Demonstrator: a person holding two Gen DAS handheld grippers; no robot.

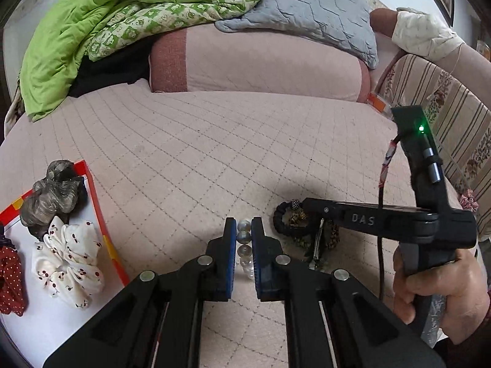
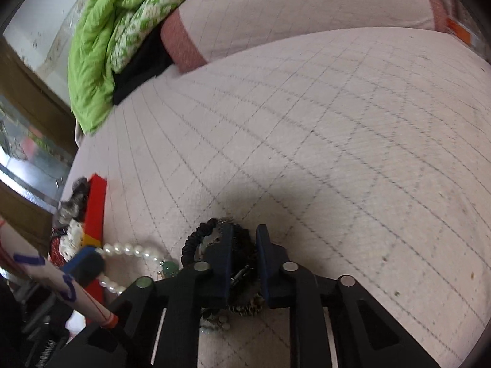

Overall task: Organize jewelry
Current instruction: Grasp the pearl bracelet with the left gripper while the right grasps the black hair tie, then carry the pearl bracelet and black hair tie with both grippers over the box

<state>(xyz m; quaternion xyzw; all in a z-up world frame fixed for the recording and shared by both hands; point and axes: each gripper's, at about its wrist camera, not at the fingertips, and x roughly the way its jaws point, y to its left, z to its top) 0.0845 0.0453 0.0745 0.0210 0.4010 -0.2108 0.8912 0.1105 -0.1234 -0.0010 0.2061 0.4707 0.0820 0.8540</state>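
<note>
My left gripper (image 1: 244,227) is shut on a pearl bracelet (image 1: 244,247) low over the pink quilted bed; its pearls (image 2: 129,250) also show at the left of the right wrist view. My right gripper (image 2: 244,233) sits over a pile of hair ties, a black braided one (image 2: 196,239) and a leopard-print one (image 2: 245,306), with its jaws narrowly apart around the pile. The same pile (image 1: 294,220) lies under the right gripper's finger (image 1: 322,208) in the left wrist view. A red-rimmed white tray (image 1: 101,214) at the left holds a grey scrunchie (image 1: 52,193), a white cherry scrunchie (image 1: 70,263) and a red dotted one (image 1: 9,279).
A green quilt (image 1: 92,24), a grey cushion (image 1: 307,9) and a pink pillow (image 1: 260,61) lie at the back of the bed. A striped floral cloth (image 1: 454,122) is at the right. The bed's quilted cover (image 1: 199,153) stretches between.
</note>
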